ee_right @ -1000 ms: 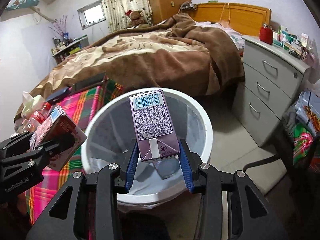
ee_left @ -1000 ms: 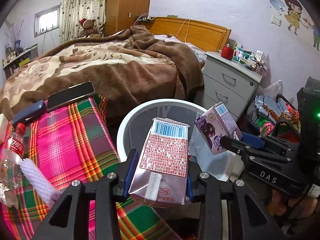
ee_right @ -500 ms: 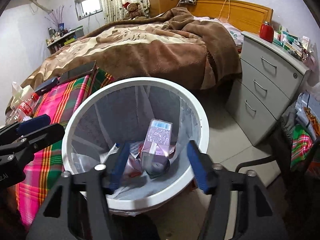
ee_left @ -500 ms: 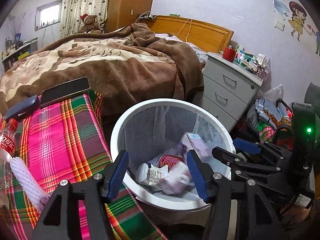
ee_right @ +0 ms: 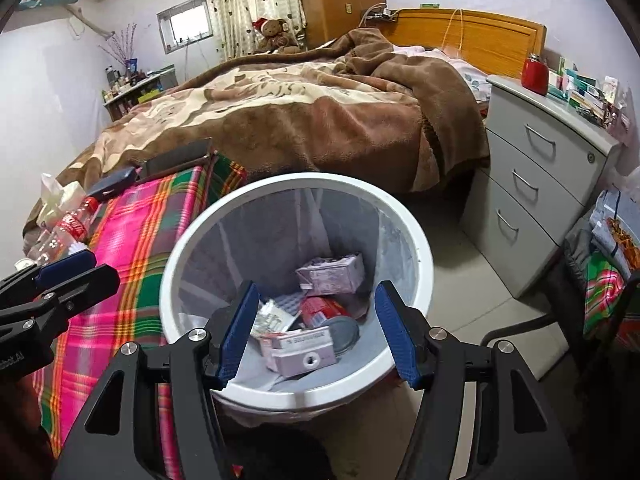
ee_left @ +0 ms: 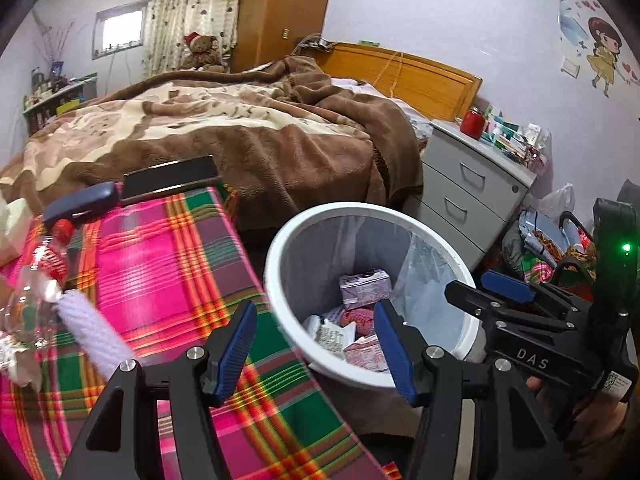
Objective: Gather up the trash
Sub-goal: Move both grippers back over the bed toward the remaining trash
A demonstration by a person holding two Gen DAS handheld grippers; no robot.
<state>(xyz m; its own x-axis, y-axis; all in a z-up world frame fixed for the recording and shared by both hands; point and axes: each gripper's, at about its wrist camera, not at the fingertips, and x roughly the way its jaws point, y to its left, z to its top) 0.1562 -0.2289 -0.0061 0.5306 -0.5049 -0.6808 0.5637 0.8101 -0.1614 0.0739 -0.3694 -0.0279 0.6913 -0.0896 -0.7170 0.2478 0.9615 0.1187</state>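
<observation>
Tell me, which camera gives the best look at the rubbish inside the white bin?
The right wrist view: it looks almost straight down into the white bin, showing the purple carton and other packets. The left wrist view sees the bin from the side, its contents partly hidden behind a fingertip.

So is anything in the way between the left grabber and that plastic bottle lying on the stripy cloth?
Nothing visible blocks it. The left gripper is open and empty over the plaid cloth, and the plastic bottle lies off to its left. Only a white knitted roll lies beside the bottle, nearer the gripper.

Crumpled drink cartons point(ee_right: 331, 274) lie inside the white bin point(ee_right: 420, 252) (lined).
</observation>
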